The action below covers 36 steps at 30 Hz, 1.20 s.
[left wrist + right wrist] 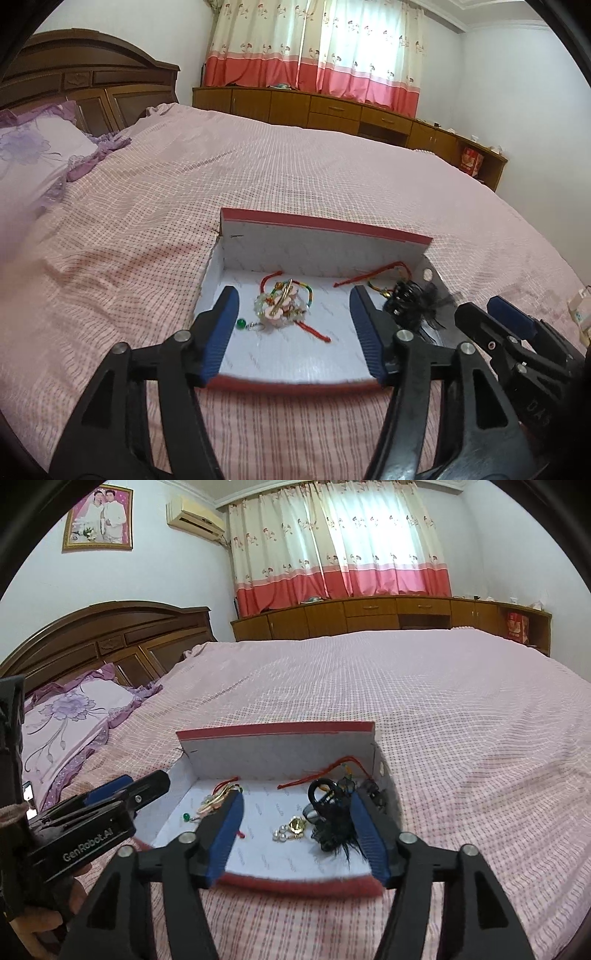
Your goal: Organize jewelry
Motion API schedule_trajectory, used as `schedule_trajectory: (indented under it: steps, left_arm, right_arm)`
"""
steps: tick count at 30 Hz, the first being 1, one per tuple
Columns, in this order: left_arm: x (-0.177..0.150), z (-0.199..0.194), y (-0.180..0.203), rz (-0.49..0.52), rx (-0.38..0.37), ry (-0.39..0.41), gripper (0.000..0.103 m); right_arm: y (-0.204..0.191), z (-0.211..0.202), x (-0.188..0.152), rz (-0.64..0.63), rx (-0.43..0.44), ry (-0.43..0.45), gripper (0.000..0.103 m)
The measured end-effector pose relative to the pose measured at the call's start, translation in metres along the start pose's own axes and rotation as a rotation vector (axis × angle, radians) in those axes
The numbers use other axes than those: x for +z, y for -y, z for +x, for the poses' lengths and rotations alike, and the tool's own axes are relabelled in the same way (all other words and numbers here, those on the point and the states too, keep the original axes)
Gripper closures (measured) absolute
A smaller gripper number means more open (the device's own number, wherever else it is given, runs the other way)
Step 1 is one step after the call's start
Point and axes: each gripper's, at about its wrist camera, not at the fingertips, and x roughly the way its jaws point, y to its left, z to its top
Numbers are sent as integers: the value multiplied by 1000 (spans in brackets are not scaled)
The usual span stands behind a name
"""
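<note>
Jewelry box (325, 251) on pink bed (295, 166), holding bead bracelet (280, 306) left, black hair clip (328, 812) right, pearl brooch (291, 829) between. Left claw (295, 332) and right claw (297, 829) both spread apart, empty, over near rim.

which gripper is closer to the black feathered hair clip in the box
Right. The black feathered hair clip sits just inside the right gripper's open fingers, against the right-hand one. The left gripper is open over the beaded bracelets, left of the clip.

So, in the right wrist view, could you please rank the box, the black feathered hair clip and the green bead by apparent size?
1. box
2. black feathered hair clip
3. green bead
</note>
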Motion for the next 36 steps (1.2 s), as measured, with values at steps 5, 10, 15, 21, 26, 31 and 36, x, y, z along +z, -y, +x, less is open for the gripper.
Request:
schedule_trajectory:
  steps: [5, 10, 15, 21, 26, 31, 36]
  left_arm:
    - [-9, -19, 3, 3, 5, -7, 42]
    - [-19, -32, 8, 12, 22, -23, 38]
    - [-32, -40, 7, 6, 34, -44, 37]
    - [-41, -43, 7, -8, 39, -72, 37]
    - [-45, -45, 7, -11, 46, -83, 37]
    - [-46, -45, 9, -8, 50, -88, 37]
    - [-47, -46, 11, -1, 50, -82, 37]
  right_arm:
    - [-1, -23, -8, 9, -14, -17, 27]
    - [-1, -41, -17, 14, -18, -32, 26]
    - [-3, -57, -26, 8, -23, -39, 25]
    - [-2, -66, -36, 20, -27, -52, 25]
    - [-1, -68, -42, 30, -29, -65, 25]
    - [0, -71, -45, 36, -32, -69, 25]
    - [1, -71, -45, 36, -33, -69, 25]
